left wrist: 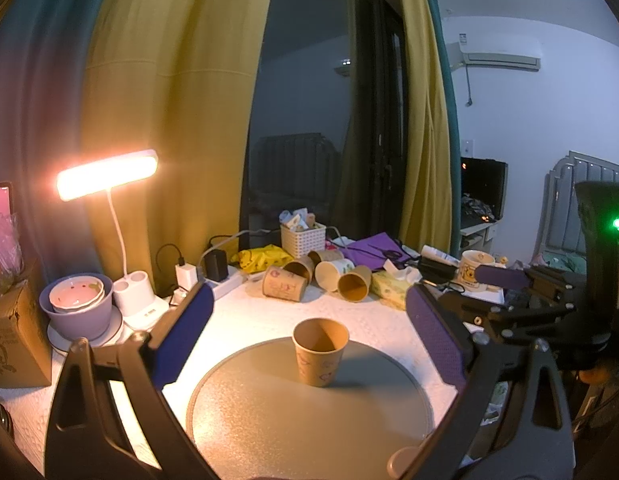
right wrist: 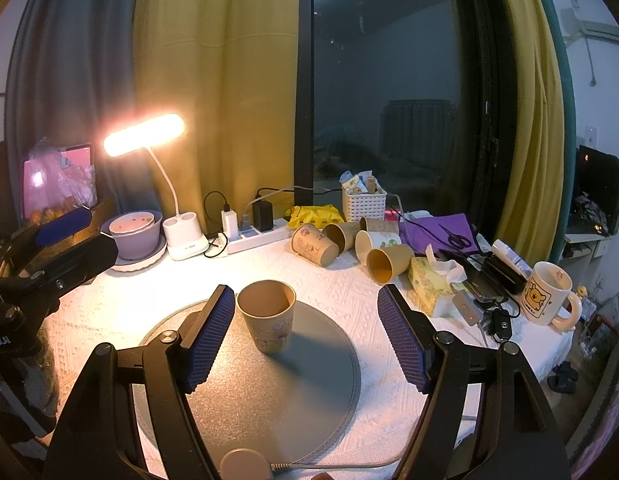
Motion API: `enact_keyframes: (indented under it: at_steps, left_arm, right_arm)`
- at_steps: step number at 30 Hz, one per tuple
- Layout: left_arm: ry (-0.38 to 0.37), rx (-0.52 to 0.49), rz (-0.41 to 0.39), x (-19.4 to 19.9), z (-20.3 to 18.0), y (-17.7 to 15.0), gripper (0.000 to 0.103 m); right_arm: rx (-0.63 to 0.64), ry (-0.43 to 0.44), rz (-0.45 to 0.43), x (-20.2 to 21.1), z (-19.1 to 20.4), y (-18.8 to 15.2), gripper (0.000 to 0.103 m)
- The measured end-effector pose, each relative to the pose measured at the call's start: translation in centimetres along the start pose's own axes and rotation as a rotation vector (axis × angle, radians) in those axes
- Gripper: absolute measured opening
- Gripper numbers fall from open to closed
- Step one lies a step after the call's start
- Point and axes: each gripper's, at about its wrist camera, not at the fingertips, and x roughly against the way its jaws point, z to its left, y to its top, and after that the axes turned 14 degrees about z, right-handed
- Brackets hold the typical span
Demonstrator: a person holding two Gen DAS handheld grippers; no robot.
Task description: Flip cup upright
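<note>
cup upright on mat | right hand-held gripper spread, beside it | left hand-held gripper spread

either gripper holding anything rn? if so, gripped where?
Nothing held. Left gripper and right gripper are both open, with no pad touching the paper cup, which stands upright on the round grey mat.

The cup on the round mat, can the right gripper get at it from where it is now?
Probably yes. The cup stands upright on the mat, alone, with nothing between it and the right gripper. The fingers are open wide; the cup sits near the left one, so a small shift left should center it.
</note>
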Motion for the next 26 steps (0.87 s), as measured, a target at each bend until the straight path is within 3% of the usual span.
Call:
enact_keyframes:
  at_steps: [26]
  left_arm:
    - [-0.011,-0.002,0.003,-0.01,-0.02,0.05,0.098]
  right_arm:
    - [0.0,0.0,0.002,0.0,-0.17,-0.18,0.077]
